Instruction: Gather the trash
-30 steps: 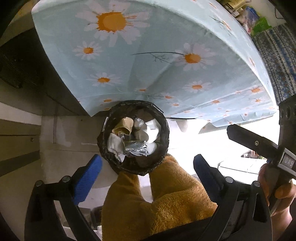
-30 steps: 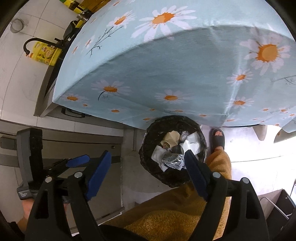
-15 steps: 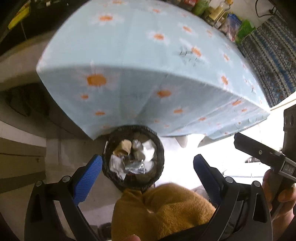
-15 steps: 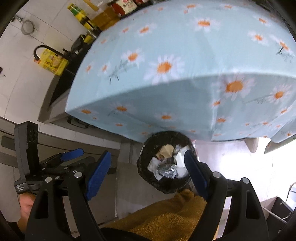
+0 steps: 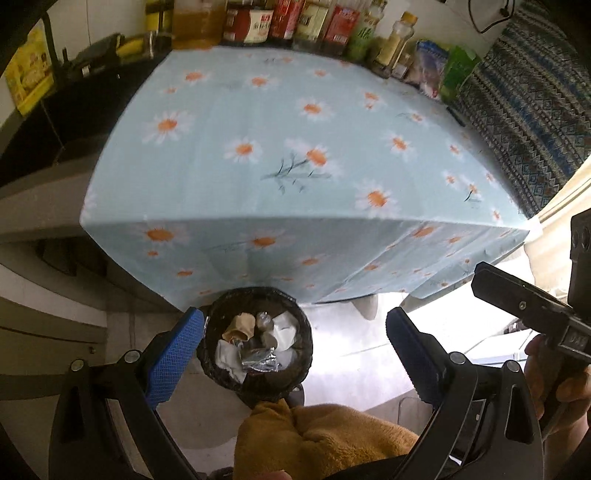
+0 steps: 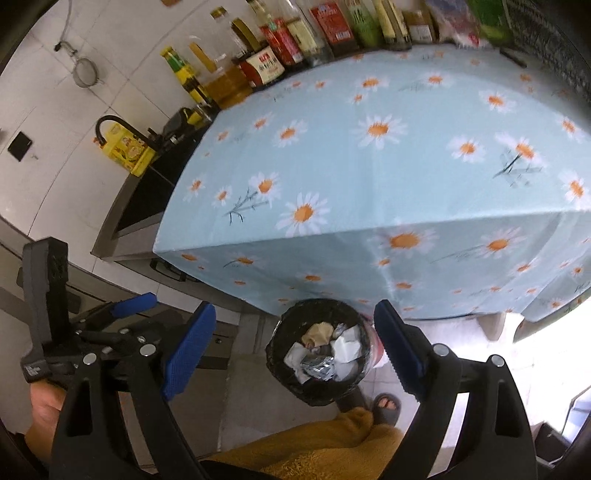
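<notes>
Broadly, the daisy-print bench (image 5: 280,147) filled both views, with bottles (image 6: 266,62) along its far edge, their red labels too blurred to read. Below its near edge, on the floor, stood the black bin (image 5: 255,343) holding crumpled trash (image 6: 325,350). Left gripper (image 5: 291,350) and right gripper (image 6: 295,347) had fingers spread, empty.

Daisy-print tablecloth (image 5: 295,147) lies bare across the whole table top, giving open passage up to the row of bottles and jars (image 5: 295,22) that blocks the far edge. Below the near edge, the overhanging cloth partly covers the far rim of the black-lined trash bin (image 6: 317,350), whose mouth is filled near the top with crumpled paper and foil (image 6: 321,354). The open left gripper (image 5: 291,350) and open right gripper (image 6: 295,347) frame the bin with nothing between their pads.
</notes>
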### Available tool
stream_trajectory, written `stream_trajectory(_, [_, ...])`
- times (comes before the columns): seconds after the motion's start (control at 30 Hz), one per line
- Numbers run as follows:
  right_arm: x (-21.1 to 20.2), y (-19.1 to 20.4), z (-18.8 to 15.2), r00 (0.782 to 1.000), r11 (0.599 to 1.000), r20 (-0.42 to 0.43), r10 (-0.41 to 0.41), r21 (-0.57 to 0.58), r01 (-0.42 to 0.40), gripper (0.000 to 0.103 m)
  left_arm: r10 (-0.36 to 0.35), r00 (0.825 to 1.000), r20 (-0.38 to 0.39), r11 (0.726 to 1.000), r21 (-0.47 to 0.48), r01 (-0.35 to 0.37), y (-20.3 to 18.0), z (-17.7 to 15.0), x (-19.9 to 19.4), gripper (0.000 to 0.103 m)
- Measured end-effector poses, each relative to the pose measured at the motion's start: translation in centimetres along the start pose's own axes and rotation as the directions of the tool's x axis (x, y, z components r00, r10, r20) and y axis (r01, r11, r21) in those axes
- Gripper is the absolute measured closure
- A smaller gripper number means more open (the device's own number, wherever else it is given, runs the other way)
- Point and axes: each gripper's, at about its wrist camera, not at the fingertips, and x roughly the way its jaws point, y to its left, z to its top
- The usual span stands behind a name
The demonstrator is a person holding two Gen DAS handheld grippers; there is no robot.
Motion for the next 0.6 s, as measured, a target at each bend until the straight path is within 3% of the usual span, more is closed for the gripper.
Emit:
stream_trajectory(0.23, [-4.2, 0.0, 0.6, 0.997, 0.999, 0.081, -0.01, -0.05, 0.014, 0.009, 0.064, 0.995, 0.08, 0.998, 0.024, -0.066, -2.6, 0.5, -3.3, 0.007])
stream_trajectory(0.6, [-9.5, 0.9, 1.3, 0.982, 0.993, 0.188, -0.024, -0.112, 0.045, 0.008, 0.108, 0.974, 0.2, 0.988, 0.089, -0.127, -5.7, 1.1, -7.6, 0.007])
